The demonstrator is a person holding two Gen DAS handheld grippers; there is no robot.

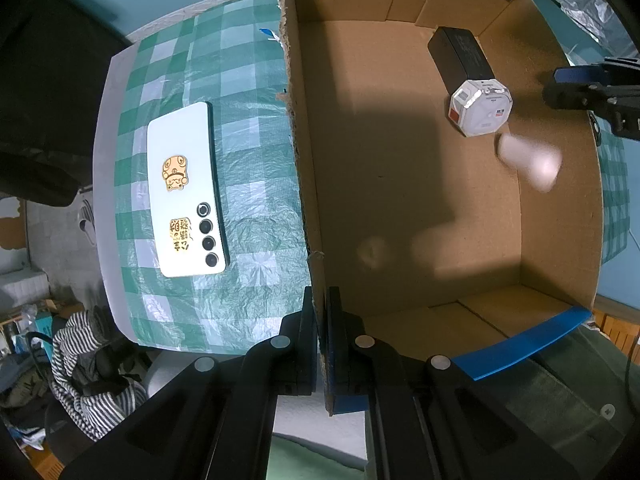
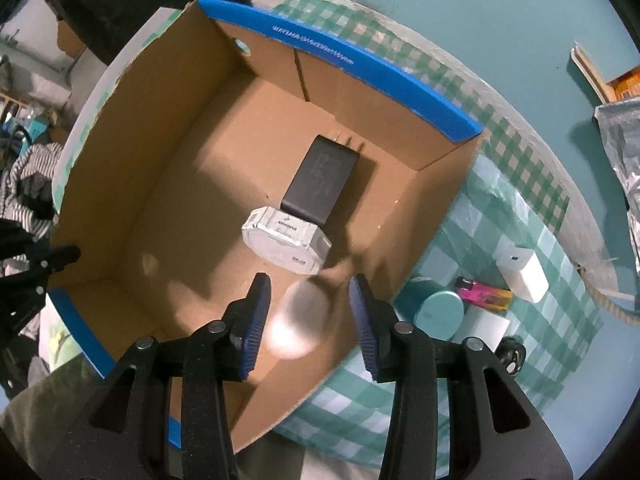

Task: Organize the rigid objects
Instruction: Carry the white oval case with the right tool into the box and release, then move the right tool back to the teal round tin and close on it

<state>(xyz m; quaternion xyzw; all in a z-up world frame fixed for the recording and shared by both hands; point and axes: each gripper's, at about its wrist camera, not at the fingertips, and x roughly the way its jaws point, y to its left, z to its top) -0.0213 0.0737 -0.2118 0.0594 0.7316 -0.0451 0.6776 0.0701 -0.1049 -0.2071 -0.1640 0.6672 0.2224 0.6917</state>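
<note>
- Green checked tablecloth (image 2: pixel 500 216) carries the brown cardboard box (image 2: pixel 132 184).
- Left gripper (image 1: pixel 320 312) pinches the box wall; right gripper (image 2: pixel 306 304) stands open.
- Blurred pale object (image 2: pixel 300 320) seems dropping inside, at 6 o'clock from the black charger (image 2: pixel 320 180).
- Next I judge: fetch the teal round tin (image 2: pixel 440 314).

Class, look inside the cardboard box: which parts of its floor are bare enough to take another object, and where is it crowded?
Bare: the wide stretch of floor from the wall pinched by the left gripper toward the middle of the cardboard box. Crowded: the far side, where the black charger and white octagonal box touch, with a blurred pale object between the right gripper's open jaws.
</note>
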